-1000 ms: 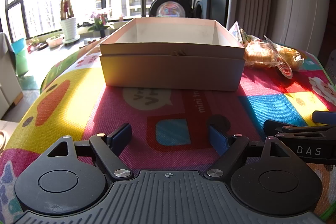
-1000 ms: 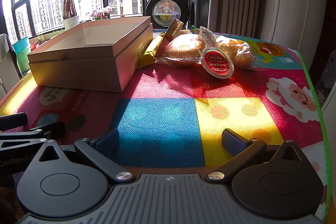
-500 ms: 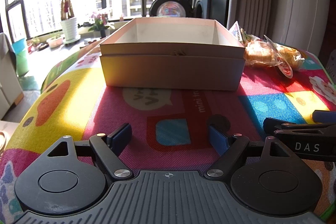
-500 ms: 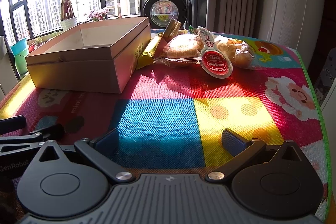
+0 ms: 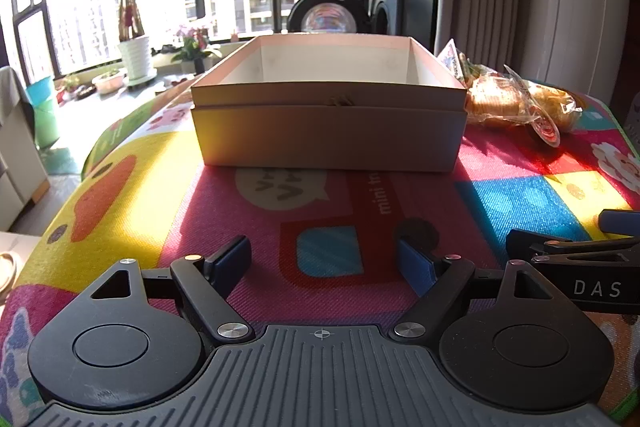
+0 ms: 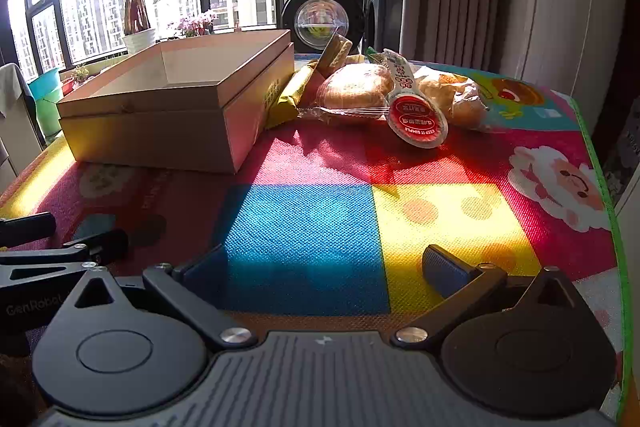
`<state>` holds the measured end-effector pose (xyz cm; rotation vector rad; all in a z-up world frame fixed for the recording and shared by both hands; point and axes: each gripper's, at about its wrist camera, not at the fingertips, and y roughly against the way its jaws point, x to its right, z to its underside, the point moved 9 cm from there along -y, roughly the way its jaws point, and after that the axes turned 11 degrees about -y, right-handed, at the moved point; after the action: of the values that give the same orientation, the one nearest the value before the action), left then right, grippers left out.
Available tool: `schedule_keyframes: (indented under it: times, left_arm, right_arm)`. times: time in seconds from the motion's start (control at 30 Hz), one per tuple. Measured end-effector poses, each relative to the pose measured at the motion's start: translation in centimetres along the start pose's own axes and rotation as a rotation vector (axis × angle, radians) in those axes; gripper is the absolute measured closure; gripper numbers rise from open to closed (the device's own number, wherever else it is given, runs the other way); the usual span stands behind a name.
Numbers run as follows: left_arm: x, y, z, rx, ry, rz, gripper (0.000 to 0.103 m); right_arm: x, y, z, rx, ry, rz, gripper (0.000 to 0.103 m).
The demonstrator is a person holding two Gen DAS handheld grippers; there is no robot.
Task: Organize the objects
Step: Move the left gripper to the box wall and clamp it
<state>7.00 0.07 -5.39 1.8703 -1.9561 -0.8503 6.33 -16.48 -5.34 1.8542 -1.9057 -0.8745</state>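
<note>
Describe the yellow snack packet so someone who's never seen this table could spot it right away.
Find the open cardboard box on the colourful mat. Leaning against its right side is the yellow snack packet; unlike the clear-wrapped bread buns beside it, its wrapper is opaque.

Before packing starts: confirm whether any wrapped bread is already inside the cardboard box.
No: the cardboard box shows only bare inner walls, while the wrapped bread lies on the mat beside it.
</note>
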Motion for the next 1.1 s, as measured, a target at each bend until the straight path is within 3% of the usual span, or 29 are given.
schedule_keyframes:
  times: [0.2,0.6,0.93,1.0,1.1]
  left_arm:
    - [-0.1,0.0,0.1,0.0,0.005,0.004,0.017]
    - [0.2,0.0,0.0,0.003,-0.005,0.015,0.017]
    - [-1.6,0.1,-1.4,0.005,0.017,0.083,0.022]
    - [-3.3,0.4,-3.4,0.036,0.03,0.085,0.022]
    - [-6.4,0.5,-7.3,0.109,0.054,0.061,0.022]
  right_arm:
    - [0.0,0.2,0.1,-0.049,0.049,-0.038,0.0]
    - [-0.3,-0.2,-0.1,-0.077,0.023,0.015,0.0]
    - [-0.5,-0.1,-0.6,-0.113,0.01,-0.006,0.0]
    - [-0.7,0.7,-2.0,-0.08,-0.027,-0.051,0.0]
    - [-1.1,2.6,-5.4,0.054,-0.017,-0.06,0.0]
